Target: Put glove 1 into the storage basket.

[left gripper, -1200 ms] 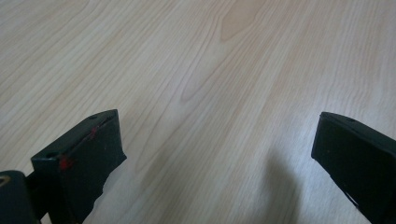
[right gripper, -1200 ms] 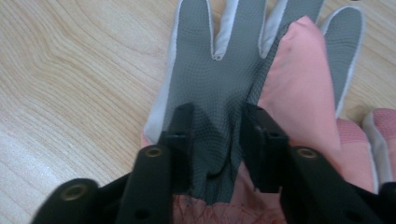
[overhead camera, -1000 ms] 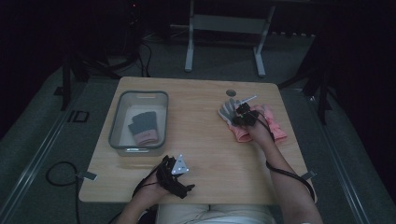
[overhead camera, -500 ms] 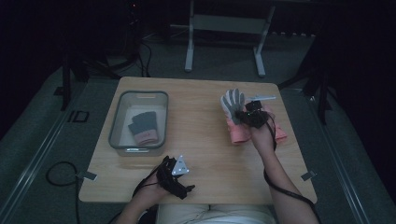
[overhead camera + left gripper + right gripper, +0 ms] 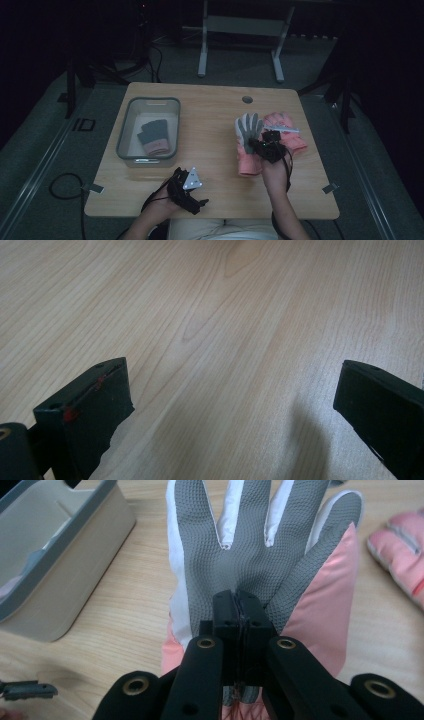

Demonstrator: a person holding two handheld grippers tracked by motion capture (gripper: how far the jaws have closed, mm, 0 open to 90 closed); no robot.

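Grey bin [image 5: 125,131] holds one dark glove [image 5: 154,136]. Right gripper [image 5: 260,143] fingers pinched tight on pink-grey glove [image 5: 248,131]; left gripper [image 5: 188,192] fingers wide open, empty, over the table [image 5: 210,130].

Black two-jaw left gripper [image 5: 187,192] — grey three-cornered plate on top, black cable trailing, red marks on one jaw.

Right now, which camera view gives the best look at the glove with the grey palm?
The right gripper view: the grey-palmed glove shows close up, textured palm facing the camera, pinched by the right tongs. The high view shows it small and dim beside the second pink glove. The left gripper view looks at the bare table.
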